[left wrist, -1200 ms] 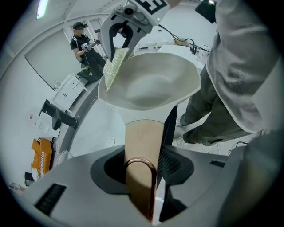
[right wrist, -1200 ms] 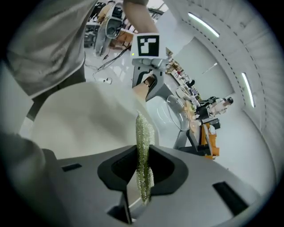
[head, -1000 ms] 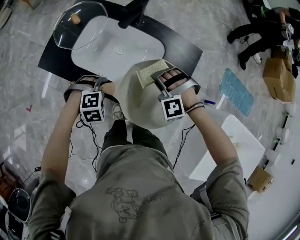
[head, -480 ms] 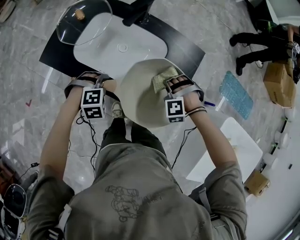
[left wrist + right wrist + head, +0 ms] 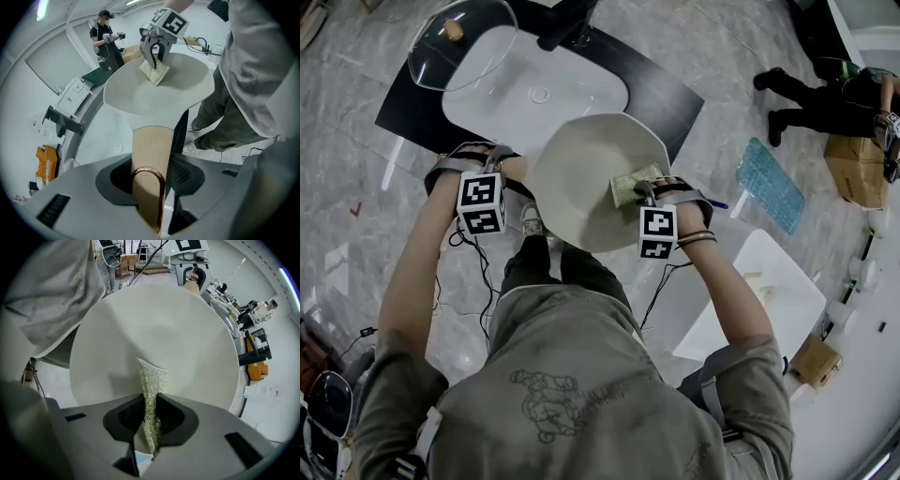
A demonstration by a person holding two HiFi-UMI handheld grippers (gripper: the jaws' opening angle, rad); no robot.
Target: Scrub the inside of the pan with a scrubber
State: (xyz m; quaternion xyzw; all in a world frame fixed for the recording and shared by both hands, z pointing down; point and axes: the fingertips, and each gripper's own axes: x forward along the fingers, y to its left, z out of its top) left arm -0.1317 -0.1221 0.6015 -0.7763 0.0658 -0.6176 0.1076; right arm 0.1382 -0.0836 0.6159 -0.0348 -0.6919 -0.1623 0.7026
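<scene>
The left gripper [image 5: 154, 187] had its jaws clamped on the handle [image 5: 149, 154], holding the pan [image 5: 577, 173] in the air in front of the person, just short of the sink [image 5: 534, 94]. The right gripper [image 5: 149, 423] had its jaws pinched on the scrubber [image 5: 152, 380], whose free end lay against the pan's inside, near the rim on the right-hand side. Grasping both was done, and scrubbing seemed under way. The inside looked pale and free of dirt or suds, so how much had been covered could not be told; the middle and far side probably remained.
</scene>
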